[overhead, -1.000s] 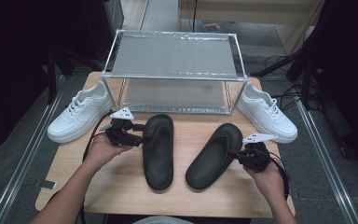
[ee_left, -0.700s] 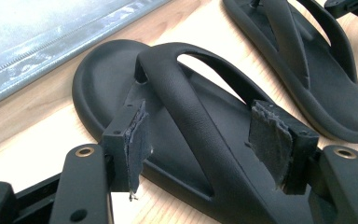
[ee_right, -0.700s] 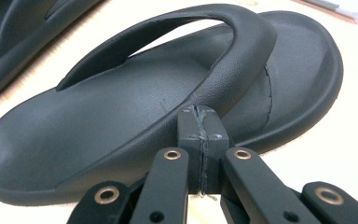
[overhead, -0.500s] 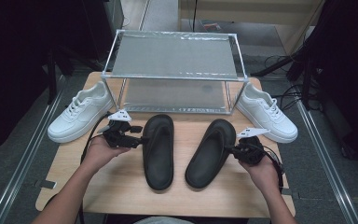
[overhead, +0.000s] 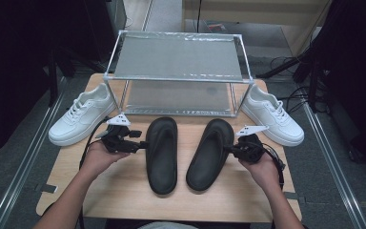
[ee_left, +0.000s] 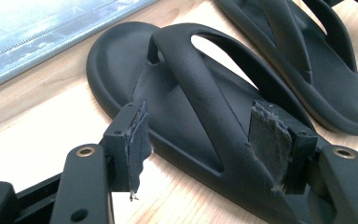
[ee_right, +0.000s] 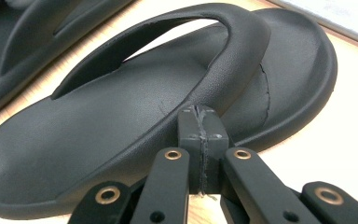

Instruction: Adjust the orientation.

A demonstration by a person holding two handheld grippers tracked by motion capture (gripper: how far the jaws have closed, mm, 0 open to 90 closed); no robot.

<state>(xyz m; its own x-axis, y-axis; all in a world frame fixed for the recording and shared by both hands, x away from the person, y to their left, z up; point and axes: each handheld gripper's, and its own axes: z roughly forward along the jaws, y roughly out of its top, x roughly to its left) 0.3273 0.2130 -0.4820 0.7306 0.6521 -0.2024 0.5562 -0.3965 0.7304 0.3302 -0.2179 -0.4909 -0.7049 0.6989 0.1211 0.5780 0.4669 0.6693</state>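
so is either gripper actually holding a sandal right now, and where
Nothing is held. The left gripper is open, its jaws straddling the left sandal at its side edge. The right gripper is shut, empty, tips against the right sandal at its strap.

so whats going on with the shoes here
A person at a wooden table works two handheld grippers on a pair of black flip-flops. The left gripper is open, its jaws straddling the edge of the left flip-flop. The right gripper is shut, its tips against the outer edge of the right flip-flop; nothing shows between its jaws. Both lie flat before a two-tier wire rack, with a white sneaker at each side.
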